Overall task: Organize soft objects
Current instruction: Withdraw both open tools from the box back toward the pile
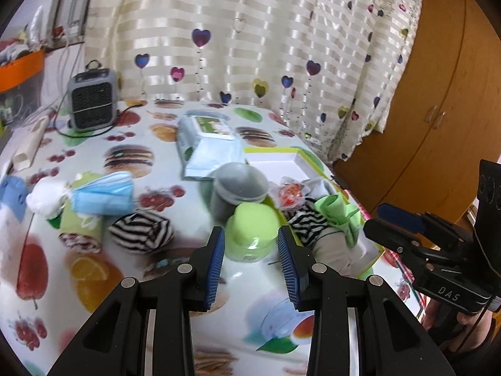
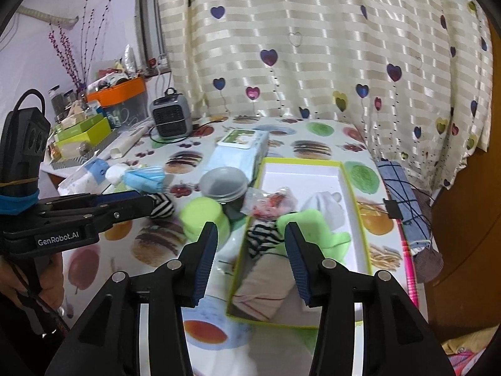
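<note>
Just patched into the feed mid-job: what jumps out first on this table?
The green-rimmed box at the table's right already holds soft things: a striped sock, green cloth and a beige roll. Left of it stand a bright green tub and a grey-lidded jar. Further left lie another striped sock and blue face masks.

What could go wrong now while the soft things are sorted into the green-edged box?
1. The black jar and green jar stand close to the box's left wall; a reaching gripper may tip them.
2. The striped sock lies near the left gripper, beside the blue face masks; a grasp could catch both.
</note>
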### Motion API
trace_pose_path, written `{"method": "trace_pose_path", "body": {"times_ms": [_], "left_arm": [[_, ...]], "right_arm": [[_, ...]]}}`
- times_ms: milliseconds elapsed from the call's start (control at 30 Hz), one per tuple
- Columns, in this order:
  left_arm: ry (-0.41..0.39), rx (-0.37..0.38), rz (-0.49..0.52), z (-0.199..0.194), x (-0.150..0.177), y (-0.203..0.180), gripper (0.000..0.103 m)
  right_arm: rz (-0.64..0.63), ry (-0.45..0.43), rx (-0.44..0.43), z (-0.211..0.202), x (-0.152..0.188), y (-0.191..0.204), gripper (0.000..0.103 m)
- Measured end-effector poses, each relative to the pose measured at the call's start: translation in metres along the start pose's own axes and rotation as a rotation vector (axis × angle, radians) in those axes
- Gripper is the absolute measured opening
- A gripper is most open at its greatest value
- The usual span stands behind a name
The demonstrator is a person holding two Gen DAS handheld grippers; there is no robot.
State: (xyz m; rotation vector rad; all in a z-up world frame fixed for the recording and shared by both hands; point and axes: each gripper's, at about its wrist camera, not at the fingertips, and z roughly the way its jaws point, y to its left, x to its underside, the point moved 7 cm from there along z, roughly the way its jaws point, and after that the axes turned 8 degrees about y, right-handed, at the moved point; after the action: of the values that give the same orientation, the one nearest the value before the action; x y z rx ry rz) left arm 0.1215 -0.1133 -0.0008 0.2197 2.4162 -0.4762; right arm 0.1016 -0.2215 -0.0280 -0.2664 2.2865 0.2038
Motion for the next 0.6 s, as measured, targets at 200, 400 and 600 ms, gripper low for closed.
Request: {"method": "trace_pose_path", "body": {"times_ms": [200, 400, 600], "left_arm": [[0.003, -0.030, -0.040, -0.005, 0.010, 0.023, 0.034], [0.011, -0.052, -0.065, -0.008, 0.019, 0.040, 0.034], [0.017, -0.074, -0.106, -0.009, 0.027, 0.056, 0.034]], "right_arm": [[-0.036, 0.002, -0.016, 0.002, 0.000, 0.019, 0.046], [-0.053, 0.011, -0.036, 0.005, 0.000, 0.031, 0.046], [-0.069, 0.026, -0.056, 0.012, 0.001, 0.042, 0.046]]}}
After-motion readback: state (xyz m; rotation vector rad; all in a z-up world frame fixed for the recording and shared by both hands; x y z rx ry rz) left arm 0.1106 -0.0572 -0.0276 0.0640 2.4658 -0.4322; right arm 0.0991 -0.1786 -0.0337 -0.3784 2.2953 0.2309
